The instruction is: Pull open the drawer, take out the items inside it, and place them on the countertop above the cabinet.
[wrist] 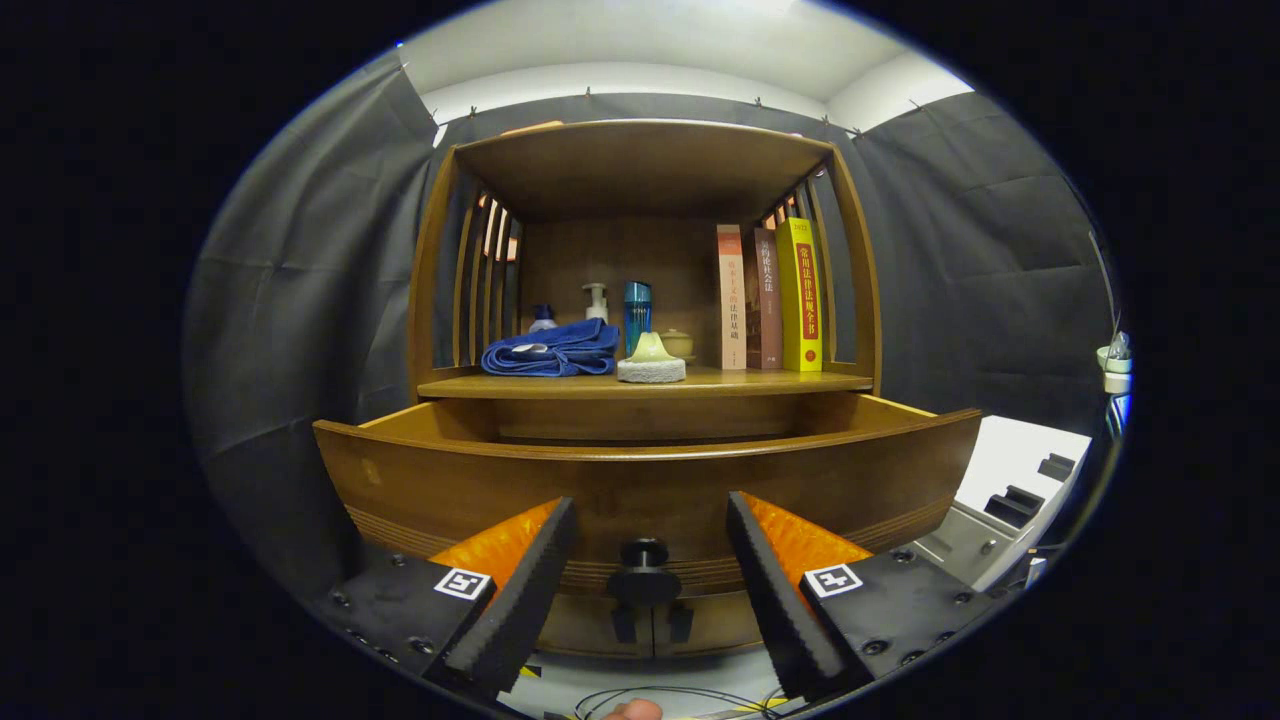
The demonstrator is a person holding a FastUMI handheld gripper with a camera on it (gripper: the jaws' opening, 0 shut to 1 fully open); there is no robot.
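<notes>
The wooden drawer (pixel 640 480) stands pulled out from the cabinet, its curved brown front facing the fingers and its side walls running back under the countertop. A dark round knob (pixel 644 553) sits low at the middle of the front, between the two spread fingers and touching neither. The drawer's inside is hidden behind the front panel, so its contents cannot be told. Above it the countertop surface (pixel 760 381) carries a folded blue towel (pixel 552 352), a pale sponge brush (pixel 651 359), bottles and upright books (pixel 770 297).

Towel (pixel 551 352) left on countertop (pixel 640 383), books (pixel 770 297) right; drawer (pixel 640 480) below.
</notes>
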